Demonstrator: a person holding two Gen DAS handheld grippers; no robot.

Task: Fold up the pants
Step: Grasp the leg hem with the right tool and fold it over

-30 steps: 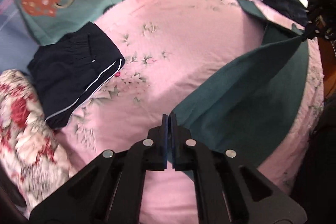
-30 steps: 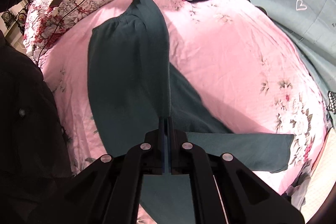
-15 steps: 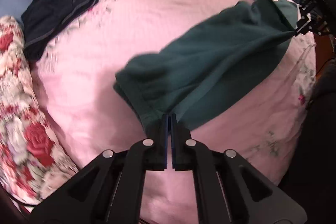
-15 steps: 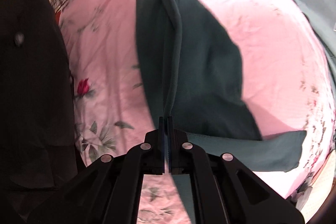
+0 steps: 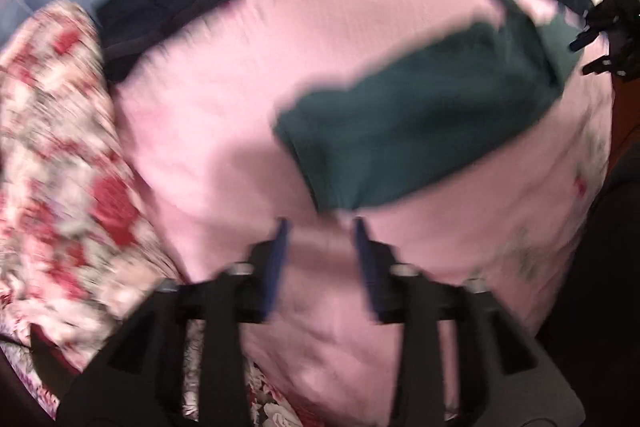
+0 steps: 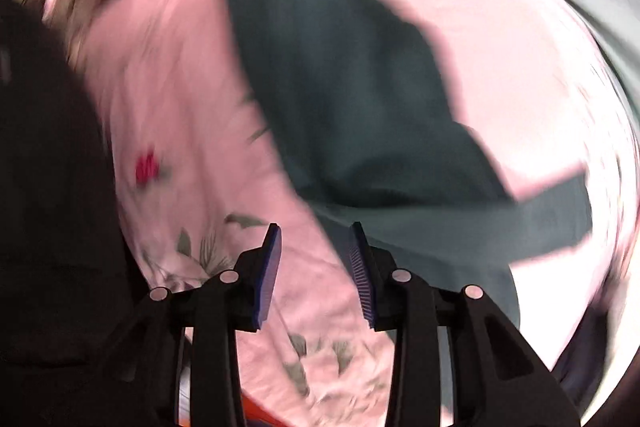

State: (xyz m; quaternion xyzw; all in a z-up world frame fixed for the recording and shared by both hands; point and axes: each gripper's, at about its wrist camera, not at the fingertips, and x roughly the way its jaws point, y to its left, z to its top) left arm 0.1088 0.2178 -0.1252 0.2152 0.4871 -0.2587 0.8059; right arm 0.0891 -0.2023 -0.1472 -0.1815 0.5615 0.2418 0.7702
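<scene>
Now both my jaws opening, nothing between: left hand-held gripper, right hand-held gripper. Pants lie doubled on bed, apparently released to settle fold.

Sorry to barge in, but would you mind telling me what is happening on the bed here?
A person with a gripper in each hand is folding dark green pants on a pink floral bedsheet. Both the left gripper and the right gripper are opening with nothing between their jaws, so the pants lie released on the sheet, one part laid over another.
</scene>
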